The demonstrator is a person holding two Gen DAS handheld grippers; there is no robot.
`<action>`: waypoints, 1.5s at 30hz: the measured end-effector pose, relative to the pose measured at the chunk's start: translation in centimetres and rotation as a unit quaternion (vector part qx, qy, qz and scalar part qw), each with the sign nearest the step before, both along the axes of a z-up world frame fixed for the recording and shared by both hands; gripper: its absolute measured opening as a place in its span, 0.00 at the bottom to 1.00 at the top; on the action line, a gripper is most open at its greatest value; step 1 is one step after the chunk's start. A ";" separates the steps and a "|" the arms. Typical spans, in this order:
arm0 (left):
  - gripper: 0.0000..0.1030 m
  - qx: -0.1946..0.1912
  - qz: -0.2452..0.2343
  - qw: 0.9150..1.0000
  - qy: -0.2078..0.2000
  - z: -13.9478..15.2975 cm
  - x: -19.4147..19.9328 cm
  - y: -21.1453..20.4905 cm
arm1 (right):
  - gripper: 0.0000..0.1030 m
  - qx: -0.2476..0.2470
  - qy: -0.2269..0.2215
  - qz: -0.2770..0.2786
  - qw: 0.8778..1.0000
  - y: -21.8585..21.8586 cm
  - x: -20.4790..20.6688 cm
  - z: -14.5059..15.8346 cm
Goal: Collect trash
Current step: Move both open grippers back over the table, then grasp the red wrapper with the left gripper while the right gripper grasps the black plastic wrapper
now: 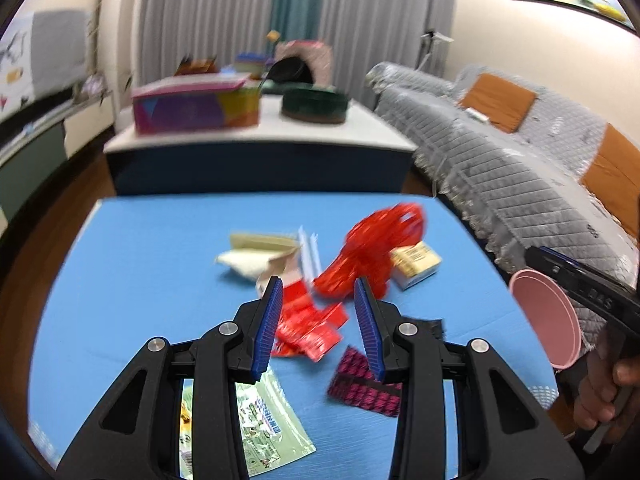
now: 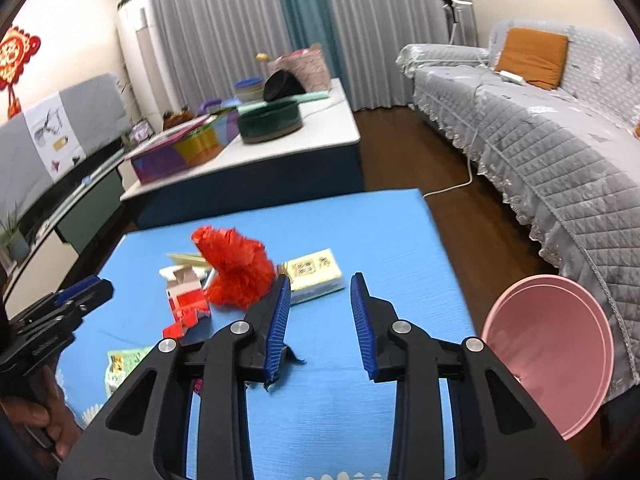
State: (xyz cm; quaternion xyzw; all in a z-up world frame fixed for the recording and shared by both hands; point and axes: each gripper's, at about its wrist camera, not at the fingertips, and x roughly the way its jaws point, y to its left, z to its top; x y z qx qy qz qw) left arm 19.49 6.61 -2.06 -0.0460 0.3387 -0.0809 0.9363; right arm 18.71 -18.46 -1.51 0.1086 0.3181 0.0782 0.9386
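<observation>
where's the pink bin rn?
The pink bin sits off the right edge of the blue table, tipped with its mouth toward the camera, in front of the grey sofa; the left wrist view also catches it far right.

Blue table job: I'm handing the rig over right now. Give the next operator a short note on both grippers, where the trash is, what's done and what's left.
Left gripper: jaws apart, nothing gripped, above the red wrappers.
Right gripper: jaws apart, nothing gripped, over bare blue table.
Trash on the table: red mesh bag, yellow box beside it, torn carton, green packet and pink-black packet nearest the left gripper.
Pink bin: at the table's right edge; no trash shows in the part of its inside that is visible.
Done: nothing visibly collected.
Left: every piece still to go into the bin.
</observation>
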 end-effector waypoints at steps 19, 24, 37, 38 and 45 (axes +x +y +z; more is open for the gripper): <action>0.39 0.044 -0.034 0.997 0.057 -5.3 4.0 -2.8 | 0.37 -0.028 0.081 0.087 0.992 4.9 4.6 -7.0; 0.39 0.059 -0.031 0.994 0.083 -6.6 4.7 -2.8 | 0.41 -0.024 0.110 0.110 0.987 5.4 5.2 -8.6; 0.15 0.078 -0.024 0.992 0.098 -6.9 4.9 -2.9 | 0.43 -0.031 0.118 0.136 0.983 5.9 5.0 -8.5; 0.09 0.081 -0.023 0.992 0.097 -6.9 4.8 -2.8 | 0.43 -0.034 0.117 0.138 0.983 6.0 4.9 -8.4; 0.00 0.093 -0.012 0.992 0.079 -6.1 4.2 -2.4 | 0.35 -0.043 0.115 0.154 0.980 6.4 4.1 -8.1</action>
